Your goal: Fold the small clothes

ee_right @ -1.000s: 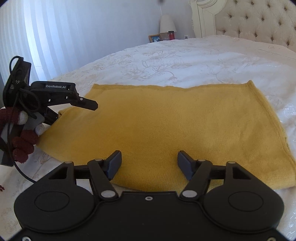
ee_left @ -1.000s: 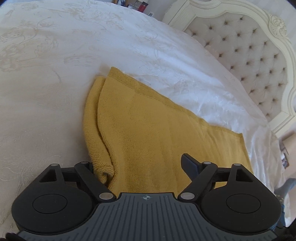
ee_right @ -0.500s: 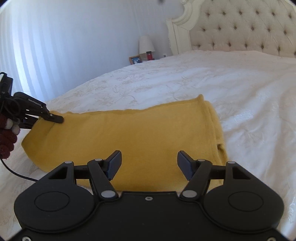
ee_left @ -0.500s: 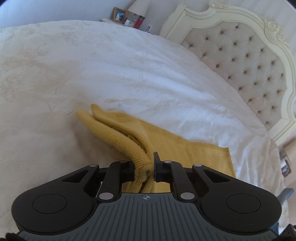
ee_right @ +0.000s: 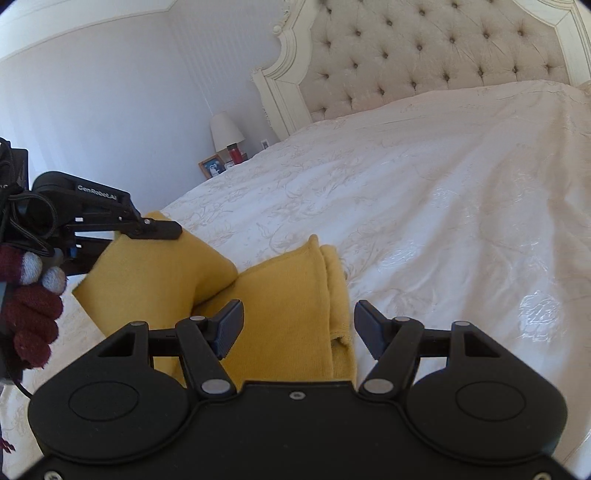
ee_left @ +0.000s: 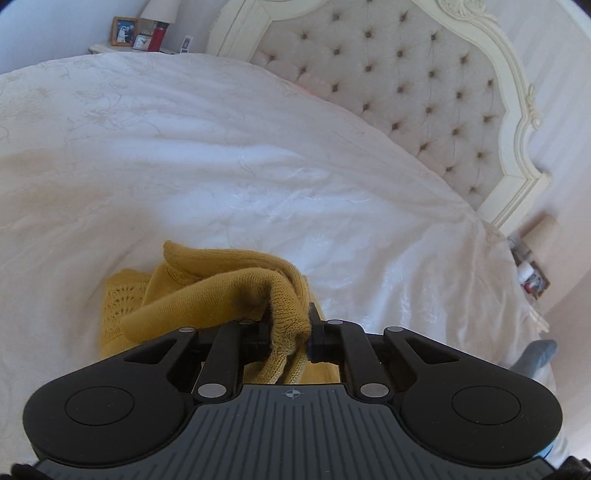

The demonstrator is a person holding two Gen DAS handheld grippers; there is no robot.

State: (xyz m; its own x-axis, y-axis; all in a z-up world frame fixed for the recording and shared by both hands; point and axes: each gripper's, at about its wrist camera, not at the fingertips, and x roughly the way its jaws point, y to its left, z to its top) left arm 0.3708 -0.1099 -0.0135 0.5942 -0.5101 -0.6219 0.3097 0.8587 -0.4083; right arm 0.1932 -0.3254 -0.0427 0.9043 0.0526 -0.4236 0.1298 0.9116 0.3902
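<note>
A mustard yellow knit garment (ee_right: 288, 295) lies partly folded on the white bedspread (ee_right: 424, 221). My left gripper (ee_left: 290, 328) is shut on one end of the yellow garment (ee_left: 221, 291) and holds that end lifted off the bed. In the right wrist view the left gripper (ee_right: 162, 230) shows at the left, with the cloth hanging from it. My right gripper (ee_right: 299, 328) is open and empty, low over the garment's near folded edge, one finger on each side of it.
A tufted cream headboard (ee_left: 424, 92) stands at the head of the bed. A nightstand with a lamp (ee_right: 225, 129), a picture frame (ee_right: 211, 166) and a red bottle (ee_left: 157, 35) is beside it. A gloved hand (ee_right: 29, 306) holds the left gripper.
My left gripper closed on the garment's end and lifted it, carrying it over toward the other end. The garment went from flat to doubled over. My right gripper stayed open.
</note>
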